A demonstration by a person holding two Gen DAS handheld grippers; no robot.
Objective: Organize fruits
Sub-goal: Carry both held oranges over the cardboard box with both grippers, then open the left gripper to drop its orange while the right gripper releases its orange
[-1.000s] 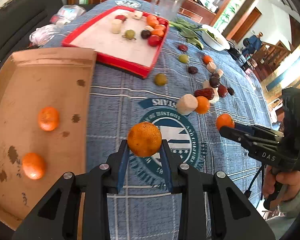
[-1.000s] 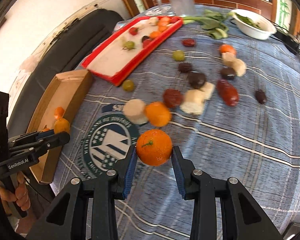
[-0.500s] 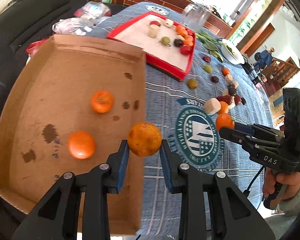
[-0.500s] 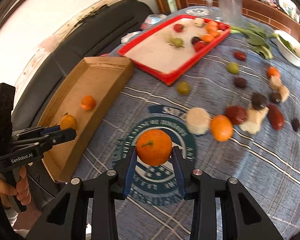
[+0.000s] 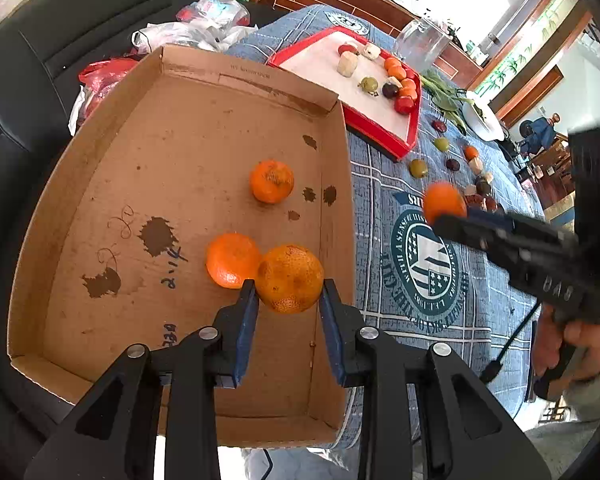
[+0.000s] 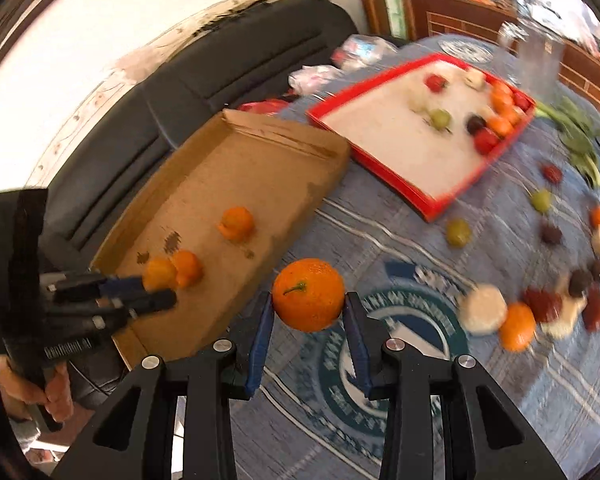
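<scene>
My left gripper (image 5: 287, 296) is shut on a mandarin (image 5: 289, 278) and holds it over the cardboard tray (image 5: 100, 184), near the tray's right wall. Two more mandarins (image 5: 271, 181) (image 5: 231, 260) lie in the tray. My right gripper (image 6: 308, 316) is shut on another mandarin (image 6: 308, 294) above the blue tablecloth, just right of the cardboard tray (image 6: 260, 152). The right gripper with its mandarin also shows in the left wrist view (image 5: 446, 210).
A red tray (image 5: 414, 128) with small fruits stands behind the cardboard tray. Loose fruits and white chunks (image 6: 482, 308) lie scattered on the tablecloth (image 6: 380, 420) at the right. A glass jug (image 5: 420, 42), greens and a white bowl stand at the back. A black sofa (image 5: 40, 60) is on the left.
My left gripper carried its mandarin leftward from above the tray's right wall to over the tray floor. My right gripper moved its mandarin left, closer to the cardboard tray.
</scene>
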